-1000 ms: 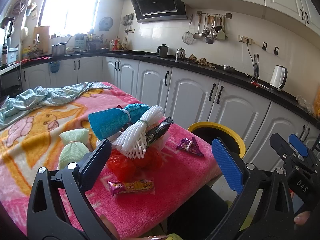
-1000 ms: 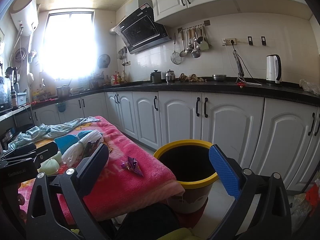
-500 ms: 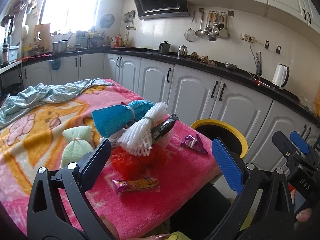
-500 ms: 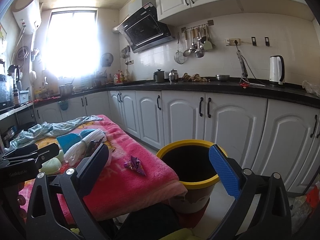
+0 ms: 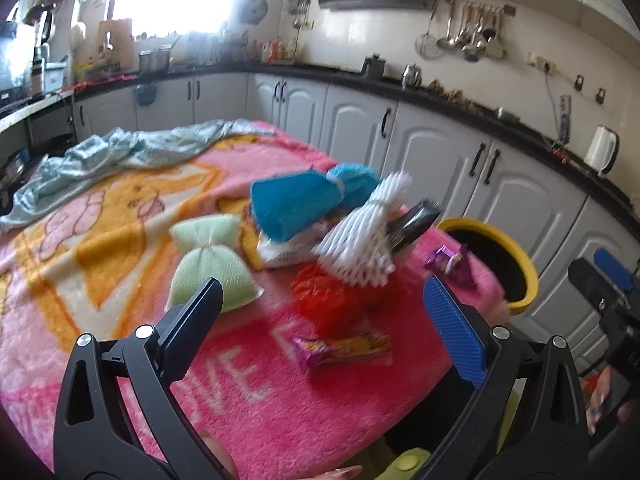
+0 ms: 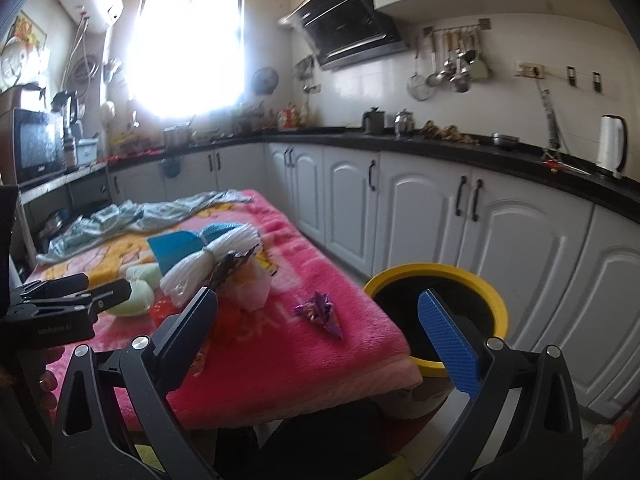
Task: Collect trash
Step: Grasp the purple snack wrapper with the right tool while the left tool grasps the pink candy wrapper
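1. Left gripper (image 5: 324, 320): jaws spread wide, nothing held, above the pink blanket (image 5: 248, 396).
2. Right gripper (image 6: 318, 332): jaws equally wide, empty.
3. Candy wrapper (image 5: 340, 350) lies flat between the left fingers; print blurred, unreadable.
4. Purple wrapper (image 6: 320, 312) near the blanket's edge, beside the yellow-rimmed bin (image 6: 436, 272).
5. Dark wrapper (image 5: 412, 224) half hidden under white foam netting (image 5: 360, 240).
6. Bin's base hidden by the blanket; inside too dark to read.
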Motion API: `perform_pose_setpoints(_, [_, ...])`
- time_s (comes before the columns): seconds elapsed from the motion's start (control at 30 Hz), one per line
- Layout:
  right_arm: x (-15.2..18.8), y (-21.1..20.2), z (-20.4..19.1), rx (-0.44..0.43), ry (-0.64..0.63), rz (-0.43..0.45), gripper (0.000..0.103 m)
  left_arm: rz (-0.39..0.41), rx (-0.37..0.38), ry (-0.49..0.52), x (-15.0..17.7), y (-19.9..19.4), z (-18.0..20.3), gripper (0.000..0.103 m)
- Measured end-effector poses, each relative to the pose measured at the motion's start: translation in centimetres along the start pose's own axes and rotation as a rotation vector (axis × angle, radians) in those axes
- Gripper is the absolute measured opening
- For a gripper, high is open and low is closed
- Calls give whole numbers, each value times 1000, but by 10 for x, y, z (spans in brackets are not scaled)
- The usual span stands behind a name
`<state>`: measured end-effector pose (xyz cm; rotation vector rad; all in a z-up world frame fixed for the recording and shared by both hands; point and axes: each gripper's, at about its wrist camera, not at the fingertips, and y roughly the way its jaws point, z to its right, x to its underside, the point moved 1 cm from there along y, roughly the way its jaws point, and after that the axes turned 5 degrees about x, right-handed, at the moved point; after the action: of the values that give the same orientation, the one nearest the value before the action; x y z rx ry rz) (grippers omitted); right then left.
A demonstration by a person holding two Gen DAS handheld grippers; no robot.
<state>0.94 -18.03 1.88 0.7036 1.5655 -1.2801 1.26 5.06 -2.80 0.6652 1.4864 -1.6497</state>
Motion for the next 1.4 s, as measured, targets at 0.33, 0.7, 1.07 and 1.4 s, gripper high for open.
perform_pose_setpoints(0.33, [3,57,8,-20,-37,-117,97,-185,48,24,21,41,1,92])
perform_pose_setpoints(0.7, [20,129,12,-104,-58,-320,97,-365,-14,11,37,89,7,92])
perform_pose_setpoints(1.07, [25,183,10,-148,-66,-416,63,-383,-21,-17,41,98,6,81])
perform_pose_setpoints(1.4, [41,190,11,-188,-26,-470,26,-370,25,-69,39,91,-5,68])
